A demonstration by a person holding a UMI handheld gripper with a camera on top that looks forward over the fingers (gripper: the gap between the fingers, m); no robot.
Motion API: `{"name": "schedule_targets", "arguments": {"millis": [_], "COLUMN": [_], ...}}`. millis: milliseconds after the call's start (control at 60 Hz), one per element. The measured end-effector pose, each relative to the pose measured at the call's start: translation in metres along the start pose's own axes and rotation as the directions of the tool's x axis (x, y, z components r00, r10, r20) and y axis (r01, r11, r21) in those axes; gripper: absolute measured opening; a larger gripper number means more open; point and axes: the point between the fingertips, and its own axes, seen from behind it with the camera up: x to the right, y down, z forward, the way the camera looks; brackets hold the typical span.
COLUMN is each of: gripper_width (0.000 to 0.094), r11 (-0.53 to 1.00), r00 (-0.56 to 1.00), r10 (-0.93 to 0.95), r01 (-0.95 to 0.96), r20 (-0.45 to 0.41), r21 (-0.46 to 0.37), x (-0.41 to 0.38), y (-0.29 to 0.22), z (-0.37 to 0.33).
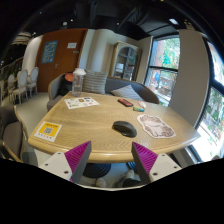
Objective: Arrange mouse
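A dark mouse point(124, 128) lies on the round wooden table point(90, 125), right of centre and near the front edge. Just to its right lies a patterned grey-and-white mat point(155, 125). My gripper point(111, 158) hangs in front of the table's near edge, well short of the mouse. Its fingers point(78, 157) with magenta pads are spread wide apart and hold nothing. Between them I see only the table edge and the floor below.
On the table lie a yellow-and-white card point(47, 130) at the front left, papers point(82, 102) and a clear bottle point(78, 82) at the back left, and small items point(127, 101) at the back right. Chairs point(20, 84) stand far left; windows point(165, 60) are at the right.
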Motion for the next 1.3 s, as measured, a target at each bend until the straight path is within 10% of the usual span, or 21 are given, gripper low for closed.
{"name": "schedule_targets", "arguments": {"millis": [817, 933, 983, 1300], "gripper_width": [0.0819, 0.072, 0.0507, 0.036], "r11": [0.978, 0.979, 0.979, 0.987], "r00": [0.999, 0.998, 0.998, 0.996], "r10": [0.031, 0.058, 0.055, 0.037], "r01": [-0.033, -0.059, -0.057, -0.05], "r20": [-0.01, -0.01, -0.017, -0.087], "r21": [-0.205, -0.195, -0.193, -0.152], "x": [0.102, 0.102, 0.102, 0.163], "y": [-0.022, -0.03, -0.031, -0.058], "z": [0.25, 0.268, 0.273, 0.262]}}
